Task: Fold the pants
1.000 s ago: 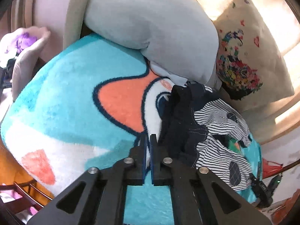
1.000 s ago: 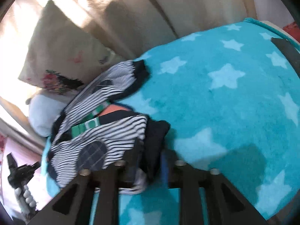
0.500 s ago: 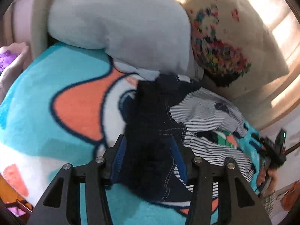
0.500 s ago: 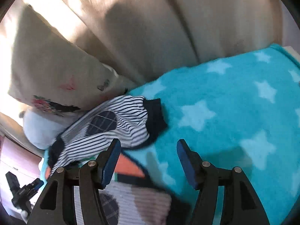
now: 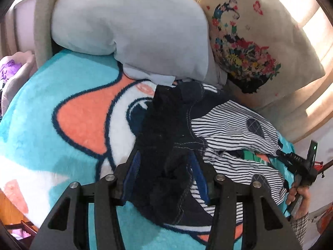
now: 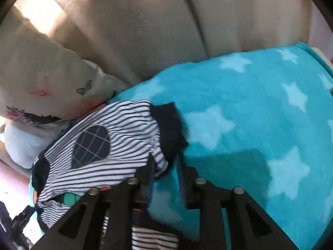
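**Pants: both tools repositioning at waist and cuff**

Pants [image 5: 229, 137] lie bunched on the teal blanket [image 5: 68, 83] over the sofa seat, close under the grey cushion [image 5: 133, 27] and the floral pillow [image 5: 249, 48]. Striped legs are crumpled, the navy waistband end heaped toward me.

My left tool [image 5: 164, 170] is opening: blue pads stand either side of the navy heap, cloth between them, but I see no squeeze on it. Not gripping.

My right tool [image 6: 164, 166] is closing at the striped leg's navy cuff [image 6: 168, 129]. The left finger overlaps the stripe edge; the gap mostly shows bare blanket. I judge nothing clamped yet.

Risks, as I judge them:
- Right tool may pinch blanket pile with the hem, or miss the hem, since the cuff sits at the finger rather than between the pads.
- Left tool may catch several bunched layers, so the fold drags crooked.
- Cushions crowd the far edge; cloth could snag there.
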Demonstrator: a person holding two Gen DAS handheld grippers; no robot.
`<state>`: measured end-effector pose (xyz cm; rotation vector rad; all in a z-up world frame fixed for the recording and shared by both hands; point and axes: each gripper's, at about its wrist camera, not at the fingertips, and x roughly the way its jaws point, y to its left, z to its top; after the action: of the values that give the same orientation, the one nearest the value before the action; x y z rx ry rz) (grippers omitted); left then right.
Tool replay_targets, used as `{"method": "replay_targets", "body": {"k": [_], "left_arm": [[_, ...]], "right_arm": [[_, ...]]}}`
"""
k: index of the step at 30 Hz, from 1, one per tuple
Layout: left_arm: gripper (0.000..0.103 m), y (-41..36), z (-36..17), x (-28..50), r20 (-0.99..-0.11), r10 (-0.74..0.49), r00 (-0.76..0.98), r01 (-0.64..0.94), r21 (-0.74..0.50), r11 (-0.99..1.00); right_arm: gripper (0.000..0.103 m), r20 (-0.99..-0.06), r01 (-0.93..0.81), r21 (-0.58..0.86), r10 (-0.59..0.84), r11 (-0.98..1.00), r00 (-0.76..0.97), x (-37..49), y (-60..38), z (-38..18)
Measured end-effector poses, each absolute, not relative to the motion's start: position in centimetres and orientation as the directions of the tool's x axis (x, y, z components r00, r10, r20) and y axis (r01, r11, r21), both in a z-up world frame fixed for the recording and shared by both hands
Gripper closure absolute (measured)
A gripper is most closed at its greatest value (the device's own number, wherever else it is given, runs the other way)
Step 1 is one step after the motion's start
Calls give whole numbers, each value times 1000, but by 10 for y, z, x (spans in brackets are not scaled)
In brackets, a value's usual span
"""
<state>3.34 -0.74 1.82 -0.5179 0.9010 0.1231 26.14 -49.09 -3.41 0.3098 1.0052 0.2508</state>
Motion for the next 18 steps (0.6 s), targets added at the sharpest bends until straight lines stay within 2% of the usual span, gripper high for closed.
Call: {"method": "replay_targets", "body": {"k": [2, 4, 6, 9, 12, 14, 16, 18], "left_arm": [[46, -11, 24, 26, -762, -105, 639, -313, -382, 869], [46, -17, 29, 19, -752, -75, 655, -317, -363, 876], [46, -23, 35, 13, -741, -19, 671, -327, -319, 890], [45, -39, 48, 2, -699, 152, 699, -370, -172, 913], [28, -56, 64, -12, -605, 308, 734, -421, -49, 906], [10, -68, 78, -28, -513, 401, 759, -459, 16, 888], [2, -79, 91, -40, -424, 472, 773, -491, 70, 868], [0, -89, 102, -51, -346, 520, 781, -512, 122, 850]], "right_arm": [[42, -761, -39, 413, 369, 910, 534, 254, -501, -32], [42, -719, -27, 470, 400, 882, 568, 241, -512, -26], [42, -691, -26, 466, 383, 884, 614, 223, -517, -17], [36, -630, -54, 440, 351, 896, 693, 188, -518, 0], [31, -557, -109, 436, 363, 893, 747, 152, -504, 10], [31, -528, -143, 414, 365, 899, 767, 129, -486, 13], [31, -513, -176, 387, 370, 905, 775, 115, -467, 11], [30, -511, -212, 363, 384, 907, 769, 105, -447, 8]]}}
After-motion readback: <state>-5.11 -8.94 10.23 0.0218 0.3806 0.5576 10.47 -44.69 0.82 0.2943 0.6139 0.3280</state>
